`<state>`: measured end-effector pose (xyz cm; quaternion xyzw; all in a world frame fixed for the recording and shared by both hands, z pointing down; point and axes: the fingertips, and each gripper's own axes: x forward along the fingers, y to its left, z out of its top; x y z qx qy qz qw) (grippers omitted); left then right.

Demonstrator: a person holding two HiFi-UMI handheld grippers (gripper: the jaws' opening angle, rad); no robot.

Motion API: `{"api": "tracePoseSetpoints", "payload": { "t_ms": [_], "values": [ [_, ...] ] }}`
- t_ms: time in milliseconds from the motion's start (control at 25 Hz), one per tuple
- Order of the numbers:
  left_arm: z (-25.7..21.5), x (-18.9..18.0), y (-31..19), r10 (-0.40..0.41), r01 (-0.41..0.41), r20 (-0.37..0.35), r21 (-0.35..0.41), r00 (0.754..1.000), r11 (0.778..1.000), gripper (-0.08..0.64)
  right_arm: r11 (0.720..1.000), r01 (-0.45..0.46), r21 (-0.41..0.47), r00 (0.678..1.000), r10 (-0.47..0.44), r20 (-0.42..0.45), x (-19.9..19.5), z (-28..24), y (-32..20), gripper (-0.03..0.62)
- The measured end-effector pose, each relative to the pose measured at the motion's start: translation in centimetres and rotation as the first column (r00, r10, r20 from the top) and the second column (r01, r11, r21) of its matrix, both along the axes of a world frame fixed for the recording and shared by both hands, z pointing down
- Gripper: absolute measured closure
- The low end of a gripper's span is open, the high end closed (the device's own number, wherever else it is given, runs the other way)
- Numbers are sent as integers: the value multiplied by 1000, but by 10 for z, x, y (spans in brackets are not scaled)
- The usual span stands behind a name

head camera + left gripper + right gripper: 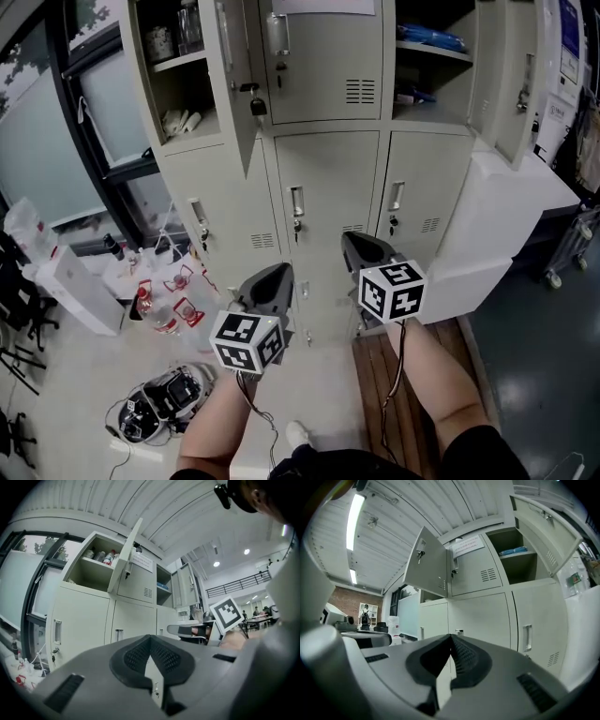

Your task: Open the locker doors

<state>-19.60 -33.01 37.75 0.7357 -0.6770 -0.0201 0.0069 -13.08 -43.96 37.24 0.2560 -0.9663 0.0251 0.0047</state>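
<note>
Head view, looking steeply down at a bank of pale lockers (270,178): a person's two bare forearms hold the left gripper (278,272) and the right gripper (354,240) level in front of the lower row, neither touching a door; each carries its marker cube, the left cube (247,340) and the right cube (393,290).

In the upper row, the upper-left door (234,75) stands swung out, with keys hanging from its lock, and shows shelves with jars and bottles; the upper-right door (511,80) is also open on a shelf with blue packets; the upper-middle door (323,61) between them is closed; below, the lower-left door (220,211), lower-middle door (323,187) and lower-right door (427,192) are all closed, each with a recessed handle and lock.

Left gripper view: the left gripper (150,638) has its jaws closed tip to tip, with nothing between them; the right gripper view shows the right gripper (451,637) likewise pressed together and empty.

On the floor at left lie plastic bottles (155,309) and a tangle of cabled equipment (164,396); a white box (502,216) stands against the lockers at right.
</note>
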Motion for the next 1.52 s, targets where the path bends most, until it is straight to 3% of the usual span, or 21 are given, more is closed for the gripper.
{"api": "tracePoseSetpoints", "payload": {
  "t_ms": [440, 680, 1120, 1520],
  "values": [
    [50, -74, -40, 64, -65, -16, -55, 998, 996, 561, 997, -19, -70, 999, 16, -32, -94, 55, -40, 535],
    [66, -104, -54, 112, -113, -19, -64, 994, 991, 561, 997, -52, -65, 998, 50, -31, -137, 69, -60, 494],
    [76, -111, -56, 180, -178, 16, -74, 984, 981, 561, 991, -127, -34, 991, 126, -31, -171, 79, -86, 463],
    [75, -118, -61, 182, -181, 14, -79, 983, 980, 561, 990, -136, -18, 988, 135, -72, -198, 82, -116, 446]
  ]
}}
